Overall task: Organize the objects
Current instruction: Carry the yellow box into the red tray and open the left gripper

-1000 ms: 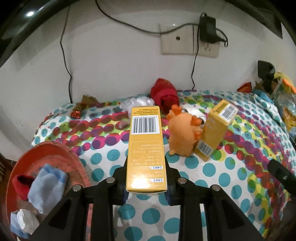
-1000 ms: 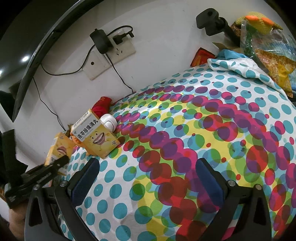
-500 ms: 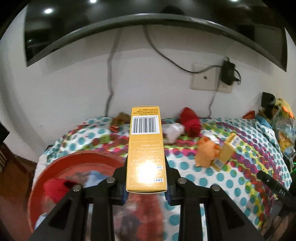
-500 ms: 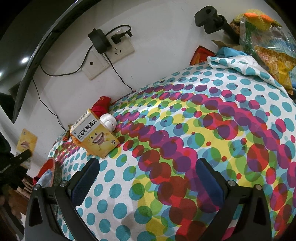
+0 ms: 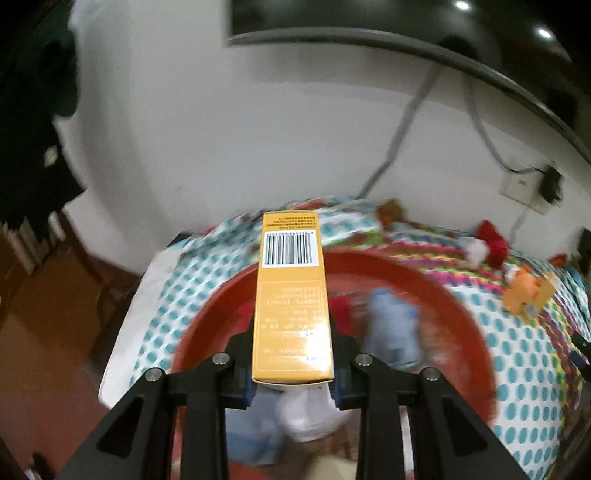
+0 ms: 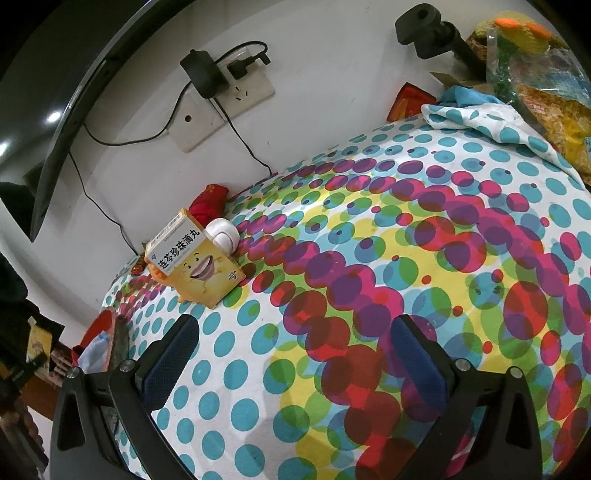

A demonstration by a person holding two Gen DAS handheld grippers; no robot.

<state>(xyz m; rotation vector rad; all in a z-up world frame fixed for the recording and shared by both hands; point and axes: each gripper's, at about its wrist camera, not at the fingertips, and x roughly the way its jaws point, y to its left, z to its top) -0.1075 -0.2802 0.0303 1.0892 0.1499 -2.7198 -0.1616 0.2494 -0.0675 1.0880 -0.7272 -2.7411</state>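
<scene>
My left gripper [image 5: 293, 365] is shut on a tall yellow box [image 5: 291, 299] with a barcode on top and holds it above a red basin [image 5: 476, 332] of blurred cloth items. My right gripper [image 6: 291, 354] is open and empty, low over the dotted tablecloth [image 6: 406, 258]. A second yellow box [image 6: 195, 262] stands at the far left of the table, against an orange plush toy [image 6: 157, 271]. That toy [image 5: 521, 291] and box [image 5: 543, 295] also show at the right of the left wrist view.
A red cloth [image 6: 208, 201] and a white round thing [image 6: 223, 234] lie behind the box near the wall. A wall socket with a charger [image 6: 207, 77] is above. Bags and a camera mount [image 6: 428, 26] crowd the far right. The basin's rim [image 6: 105, 323] shows at left.
My left gripper has carried the yellow box left, from over the table near the plush toy to above the red basin. The right gripper has barely moved.
</scene>
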